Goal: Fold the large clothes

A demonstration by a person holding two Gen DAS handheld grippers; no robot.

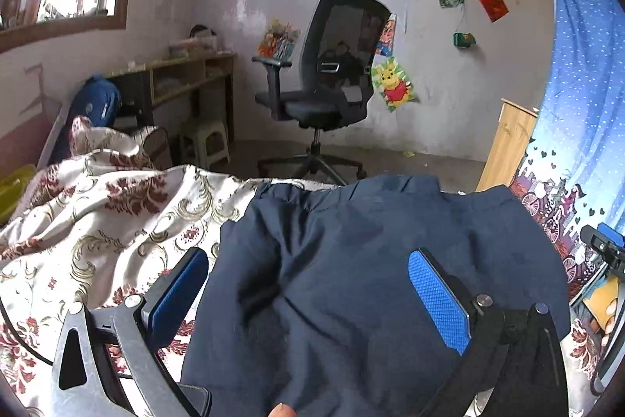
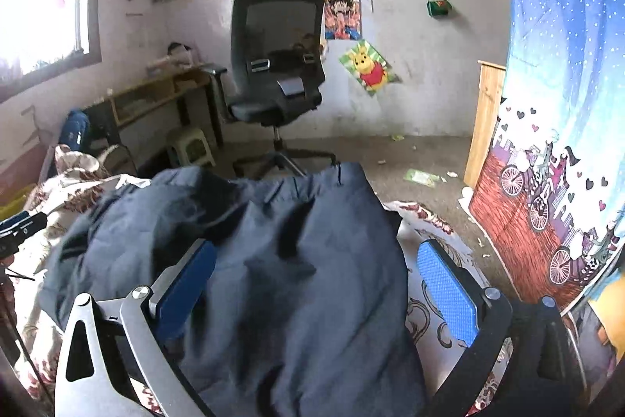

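We see the navy garment (image 1: 371, 260) lying on the bed (image 1: 117, 221), over the floral bedspread, its far edge near the bed's end facing the office chair (image 1: 324, 85). It looks partly folded, thick and creased, with a bulge toward the left side in the right wrist view.

Left gripper (image 1: 308, 299): jaws spread as wide as they go, blue pads clear of the cloth, nothing held. The garment lies below and between the fingers. Right gripper (image 2: 316, 292): likewise fully spread and empty, hovering over the same garment (image 2: 273, 260); its right finger sits above bare bedspread.

Our reading: one fold has been laid down and released, and the next grasp is not yet taken.

Notes for doing the step well:
- Pick matching corners or edges on each side, so that the fold line runs straight.
- Pinch all the layers at the edge, not just the top one.
- Keep the bedspread out of the grasp; it wrinkles close beside the cloth.
- Lift both sides evenly, then flatten the bulge before folding again.
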